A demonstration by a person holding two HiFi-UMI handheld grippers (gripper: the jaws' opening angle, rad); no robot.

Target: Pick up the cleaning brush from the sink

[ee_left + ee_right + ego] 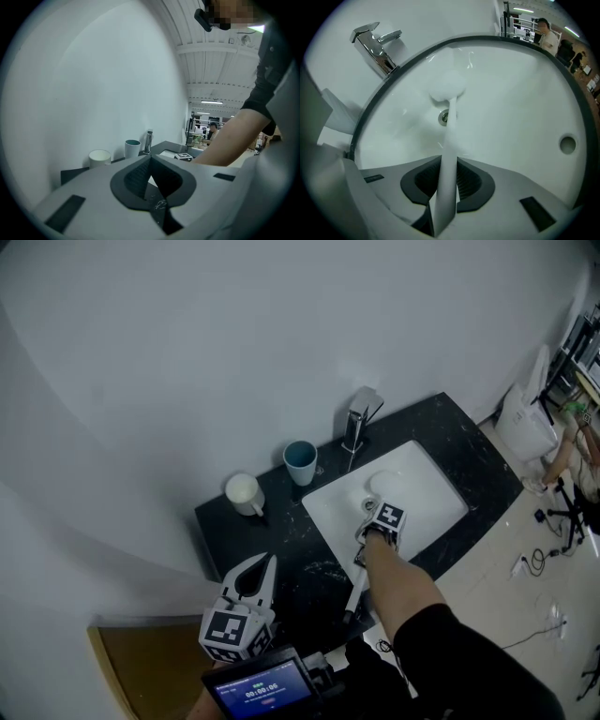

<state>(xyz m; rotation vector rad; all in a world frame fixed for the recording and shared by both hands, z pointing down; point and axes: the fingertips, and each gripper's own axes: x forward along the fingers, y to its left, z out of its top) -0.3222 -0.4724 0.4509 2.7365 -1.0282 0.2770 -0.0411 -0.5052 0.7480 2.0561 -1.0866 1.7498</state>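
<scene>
**Fig. Right hand-held gripper and cleaning brush in the sink.**

The cleaning brush (451, 133) is shown clamped by its white handle between the pads of the right hand-held gripper (449, 164), which is lowered steeply into the sink (525, 93). The long axis of the brush is aligned almost with the pointing direction of that gripper. The handle runs straight away from the jaws, and the rounded white head (447, 86) lies on the basin floor just beyond the drain (444, 117), on the side towards the faucet (377, 44).

The right hand is the nearer one. The left hand-held gripper (151, 157) is held with its jaws together and nothing between them, over the near left corner of the bench (281, 549), well apart from the sink.

The coming lift is judged to turn on this alignment. If the brush is raised along its own axis, the head should come clear of the basin wall and of the faucet spout behind it.

The basin is white, smooth and glossy, and is set into the right part of a dark speckled bench. A white cup (244, 493) and a teal cup (300, 462) stand along the back edge, left of the faucet. A plain white wall (234, 352) rises behind the bench, and a pale floor (497, 568) with cables lies past its right edge.
</scene>
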